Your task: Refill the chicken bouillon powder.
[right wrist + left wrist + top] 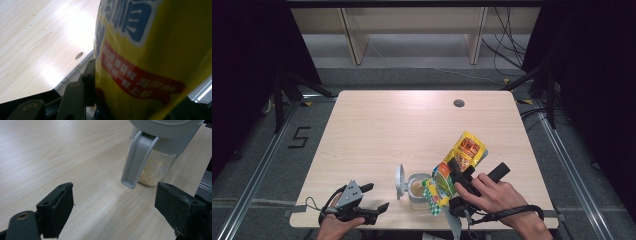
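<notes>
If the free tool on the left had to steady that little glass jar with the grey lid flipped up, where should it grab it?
Probably the jar body, below the rim. The left tool sits open beside it on the table, so a level approach from that side suits. The raised lid and its hanging clasp face this tool, so its jaws should close beneath them, around the round glass.

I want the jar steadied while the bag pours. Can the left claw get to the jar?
Probably yes: the left claw is open, and bare table lies between it and the jar, whose grey latch hangs at the near side.
</notes>
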`<state>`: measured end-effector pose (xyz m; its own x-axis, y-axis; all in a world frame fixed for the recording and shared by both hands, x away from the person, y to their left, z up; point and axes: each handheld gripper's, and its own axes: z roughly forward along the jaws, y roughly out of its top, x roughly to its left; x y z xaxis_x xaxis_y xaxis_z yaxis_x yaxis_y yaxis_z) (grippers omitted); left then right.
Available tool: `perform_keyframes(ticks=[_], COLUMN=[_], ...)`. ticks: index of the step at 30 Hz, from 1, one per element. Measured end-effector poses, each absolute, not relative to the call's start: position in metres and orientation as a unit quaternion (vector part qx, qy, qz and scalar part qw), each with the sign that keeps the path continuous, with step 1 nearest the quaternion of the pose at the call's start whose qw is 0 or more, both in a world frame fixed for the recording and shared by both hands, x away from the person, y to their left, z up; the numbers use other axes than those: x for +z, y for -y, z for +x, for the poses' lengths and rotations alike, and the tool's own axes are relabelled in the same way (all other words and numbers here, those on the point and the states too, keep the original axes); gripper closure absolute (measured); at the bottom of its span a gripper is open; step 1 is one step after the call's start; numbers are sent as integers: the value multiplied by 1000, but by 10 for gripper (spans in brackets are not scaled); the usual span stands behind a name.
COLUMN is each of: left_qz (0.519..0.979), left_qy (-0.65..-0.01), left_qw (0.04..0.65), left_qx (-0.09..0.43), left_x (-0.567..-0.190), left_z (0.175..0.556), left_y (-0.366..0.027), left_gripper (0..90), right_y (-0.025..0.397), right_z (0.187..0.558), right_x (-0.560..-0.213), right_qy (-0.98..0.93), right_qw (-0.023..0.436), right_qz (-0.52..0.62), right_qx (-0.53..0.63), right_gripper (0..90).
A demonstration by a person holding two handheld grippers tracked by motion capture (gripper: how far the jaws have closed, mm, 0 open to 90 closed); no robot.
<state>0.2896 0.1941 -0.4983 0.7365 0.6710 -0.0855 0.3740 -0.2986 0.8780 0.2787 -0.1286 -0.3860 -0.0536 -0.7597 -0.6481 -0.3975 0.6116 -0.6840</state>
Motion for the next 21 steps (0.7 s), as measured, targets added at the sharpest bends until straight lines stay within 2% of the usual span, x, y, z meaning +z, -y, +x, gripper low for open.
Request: perform_keyframes(ticks=[21], left_qz=[794], left_qy=[-320], left_qw=[493], left_qx=[156], left_x=[-498], left_z=[291], left_y=[-194], left_gripper=[150], right_y=[130], right_z=[278], right_x=[-385], right_qy=[-709], right_qw=[555], right_qz=[-402], right_qx=[-163], right_gripper=[583])
